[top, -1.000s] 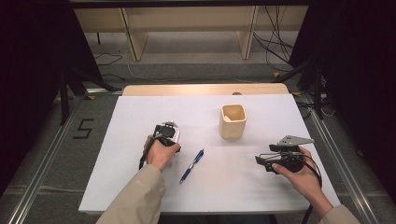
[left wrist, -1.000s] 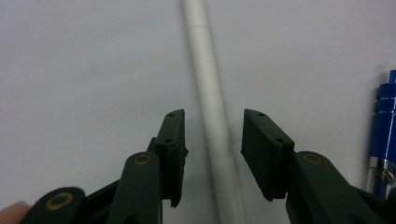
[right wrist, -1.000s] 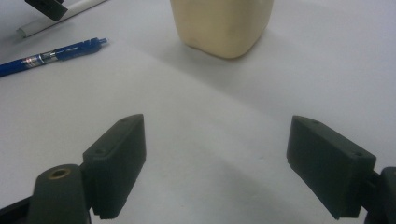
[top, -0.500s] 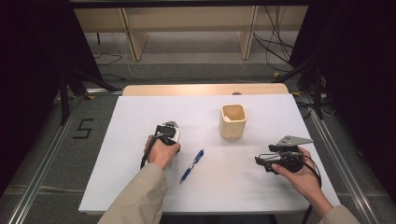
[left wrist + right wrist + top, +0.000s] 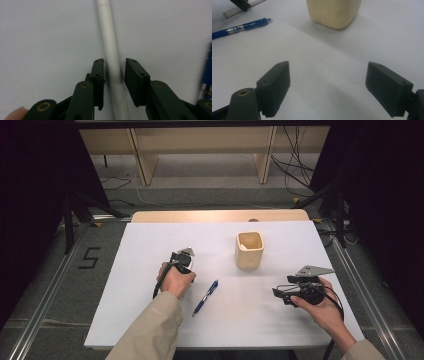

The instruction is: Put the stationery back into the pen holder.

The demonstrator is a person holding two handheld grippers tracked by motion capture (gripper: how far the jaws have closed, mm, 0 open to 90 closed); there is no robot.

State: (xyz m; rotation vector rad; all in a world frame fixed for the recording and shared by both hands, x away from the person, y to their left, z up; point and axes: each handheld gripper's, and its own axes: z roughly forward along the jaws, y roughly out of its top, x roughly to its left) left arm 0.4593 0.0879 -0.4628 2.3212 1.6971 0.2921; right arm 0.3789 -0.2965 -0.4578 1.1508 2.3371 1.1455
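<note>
high view: the left gripper (image 5: 183,258) points down at the white table (image 5: 150,245), beside a blue pen (image 5: 205,297); the right gripper (image 5: 280,293) rests apart. left gripper view: jaws, just closing, straddle a white pen (image 5: 111,53), pads not yet pressing. right gripper view: jaws spread, facing a beige cup (image 5: 333,12).

The right tool (image 5: 327,87) is held wide open above the desk (image 5: 332,62). Beyond it, a cup (image 5: 333,12) and a blue pen (image 5: 240,27) are seen.
</note>
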